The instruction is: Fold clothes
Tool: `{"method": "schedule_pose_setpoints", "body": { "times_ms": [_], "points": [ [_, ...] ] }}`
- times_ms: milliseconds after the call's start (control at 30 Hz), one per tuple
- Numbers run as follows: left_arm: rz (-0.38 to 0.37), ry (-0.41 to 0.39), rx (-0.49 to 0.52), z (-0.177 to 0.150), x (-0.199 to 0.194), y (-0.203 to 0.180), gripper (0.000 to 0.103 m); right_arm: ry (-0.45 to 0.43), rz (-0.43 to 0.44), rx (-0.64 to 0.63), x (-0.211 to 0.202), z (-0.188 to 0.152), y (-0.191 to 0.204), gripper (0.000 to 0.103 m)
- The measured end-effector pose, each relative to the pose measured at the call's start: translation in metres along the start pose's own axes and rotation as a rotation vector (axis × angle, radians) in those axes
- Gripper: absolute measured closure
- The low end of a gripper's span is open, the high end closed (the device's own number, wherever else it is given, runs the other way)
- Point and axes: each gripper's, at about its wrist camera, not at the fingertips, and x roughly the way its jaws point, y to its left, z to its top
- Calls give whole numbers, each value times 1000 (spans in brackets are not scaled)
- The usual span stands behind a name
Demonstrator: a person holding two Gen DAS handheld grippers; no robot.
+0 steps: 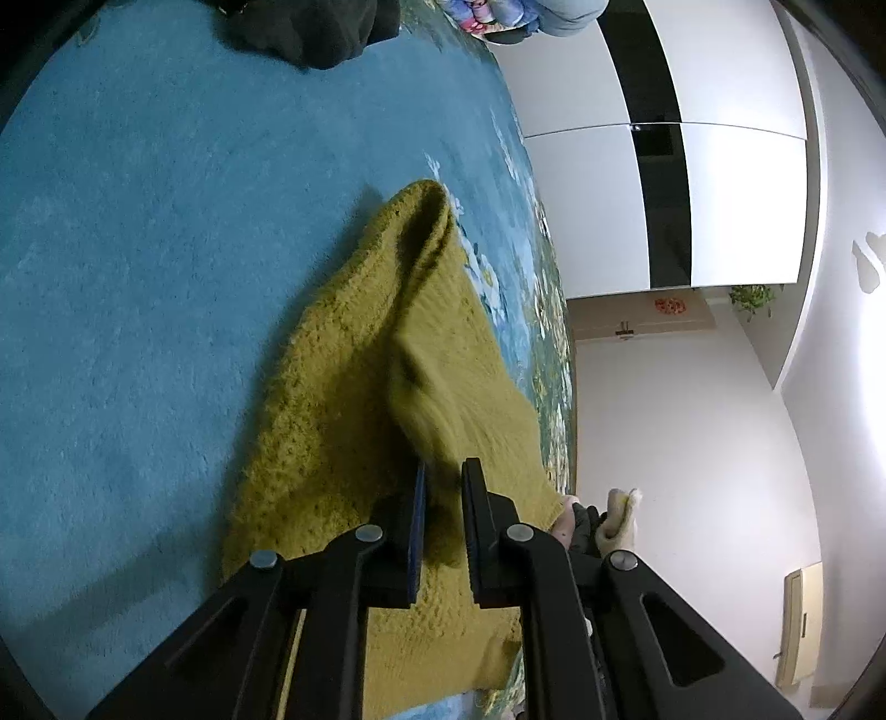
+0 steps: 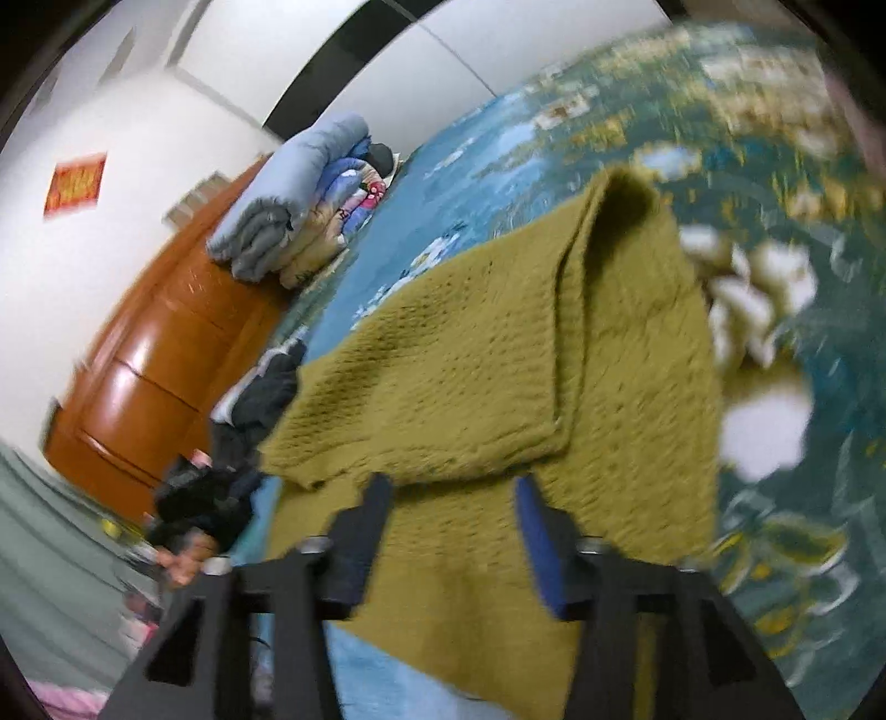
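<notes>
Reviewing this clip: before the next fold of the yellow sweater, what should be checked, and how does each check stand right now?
1. Left gripper has hold of the sweater: ok, a lifted fold runs between its narrow jaws.
2. Right gripper free of fabric: ok, jaws open above the sweater.
3. First flap laid over the body: ok, edge visible in the right view.
4. Bedspread bare where the fold lands: ok.
5. Dark clothes off the sweater: cannot tell, they meet its edge.

Mustard-yellow knit sweater (image 2: 498, 354), teal floral bedspread (image 1: 138, 249), orange-brown wooden headboard (image 2: 155, 354), black garment (image 1: 310, 27)
</notes>
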Motion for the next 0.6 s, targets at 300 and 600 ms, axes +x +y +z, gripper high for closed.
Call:
{"method": "schedule_pose_setpoints", "body": {
  "times_ms": [300, 600],
  "points": [
    [55, 44, 59, 0, 27, -16, 54, -42, -3, 239, 28, 10, -23, 47],
    [161, 54, 165, 7, 67, -42, 56, -108, -49, 271, 38, 23, -20, 70]
  ]
}}
